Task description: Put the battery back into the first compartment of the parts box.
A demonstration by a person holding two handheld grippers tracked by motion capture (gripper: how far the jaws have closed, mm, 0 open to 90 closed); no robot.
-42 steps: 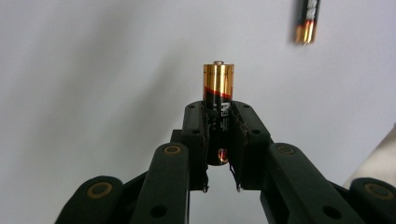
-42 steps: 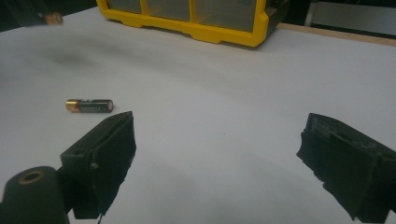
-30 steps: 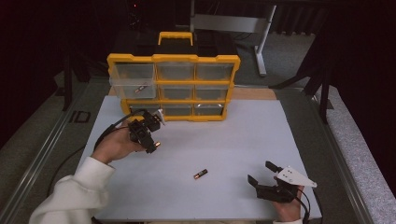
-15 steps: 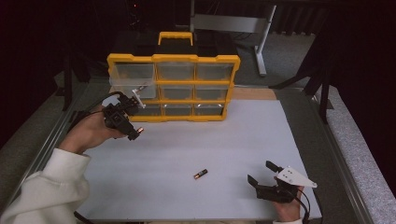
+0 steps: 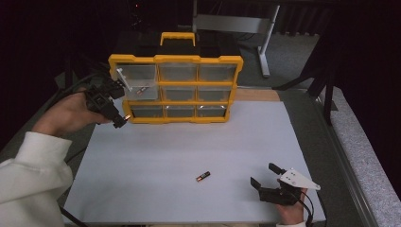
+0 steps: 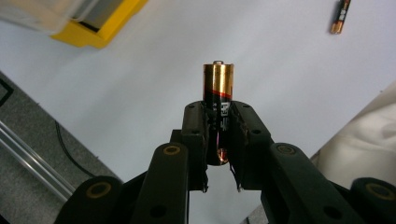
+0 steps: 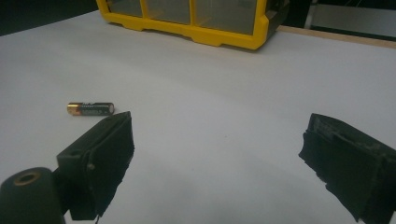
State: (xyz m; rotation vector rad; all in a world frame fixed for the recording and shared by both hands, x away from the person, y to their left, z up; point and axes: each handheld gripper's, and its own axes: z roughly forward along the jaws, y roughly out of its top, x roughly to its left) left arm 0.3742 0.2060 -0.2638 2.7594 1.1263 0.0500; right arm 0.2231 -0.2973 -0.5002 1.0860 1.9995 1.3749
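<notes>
The battery (image 6: 217, 91) you carried sat clamped between the jaws of your left gripper (image 6: 218, 122), copper end sticking out — held in the air just beside the lower left corner of the yellow drawer cabinet (image 5: 176, 59). One clear drawer (image 5: 137, 81) at the cabinet's upper left stood pulled out. A second battery (image 5: 203, 177) lay flat on the white table (image 5: 189, 142), well apart from the first. Your right gripper (image 5: 268, 181) rested low near that battery, jaws spread wide — nothing between them.

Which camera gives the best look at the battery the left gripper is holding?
The left gripper view: the held battery stands close up between the jaws. The high view shows just its tip, small, beside the yellow organizer.
</notes>
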